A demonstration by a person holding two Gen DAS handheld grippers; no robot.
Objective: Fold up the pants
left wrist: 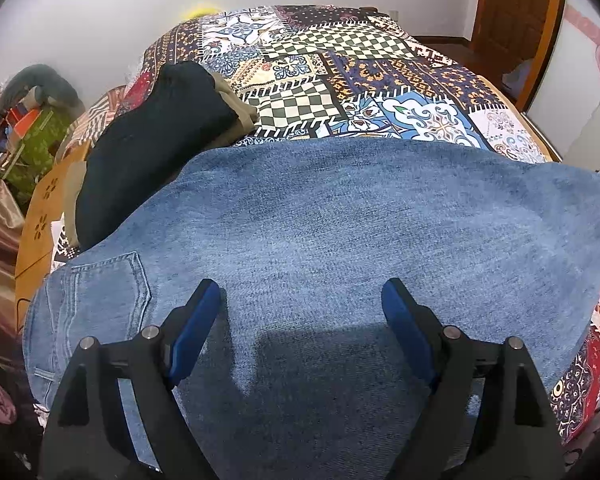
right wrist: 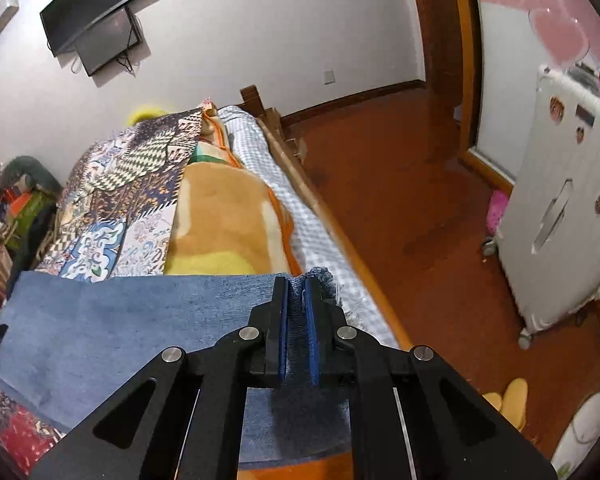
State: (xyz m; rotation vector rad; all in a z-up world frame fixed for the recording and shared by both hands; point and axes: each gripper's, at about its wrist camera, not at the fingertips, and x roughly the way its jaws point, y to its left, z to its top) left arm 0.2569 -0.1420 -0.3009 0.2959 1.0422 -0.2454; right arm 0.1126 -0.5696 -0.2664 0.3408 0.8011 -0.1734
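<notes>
Here the right claw (right wrist: pixel 296 284) has its blue pads pressed together on the frayed hem of the jeans (right wrist: pixel 148 320), pinching a narrow fold of denim that stands up between the two fingers at the cloth's far right corner. From that corner the denim runs left as a flat band across the near part of the bed (right wrist: pixel 324 216), its fringe hanging just over the checked sheet (right wrist: pixel 260 144) at the bed's side. The left claw (left wrist: pixel 300 292) is spread wide, its pads (left wrist: pixel 196 320) well apart above the middle of the jeans (left wrist: pixel 340 220) with nothing between them; whether the tips touch the fabric is hard to say from this angle, though a shadow lies on the denim directly below. In the left wrist view the jeans cover the near half of the bed, a back pocket (left wrist: pixel 112 296) showing at the left near the left finger, and the far edge lies straight across the patchwork cover (left wrist: pixel 340 60). Beyond the pocket end a stack of folded dark clothes (left wrist: pixel 160 140) sits on the cover, touching the jeans at their left far corner. In the right wrist view an orange and yellow blanket (right wrist: pixel 228 216) lies past the denim, beside the patchwork cover, and a white cabinet (right wrist: pixel 560 220) stands on the red-brown floor (right wrist: pixel 400 200), well apart from the bed.
</notes>
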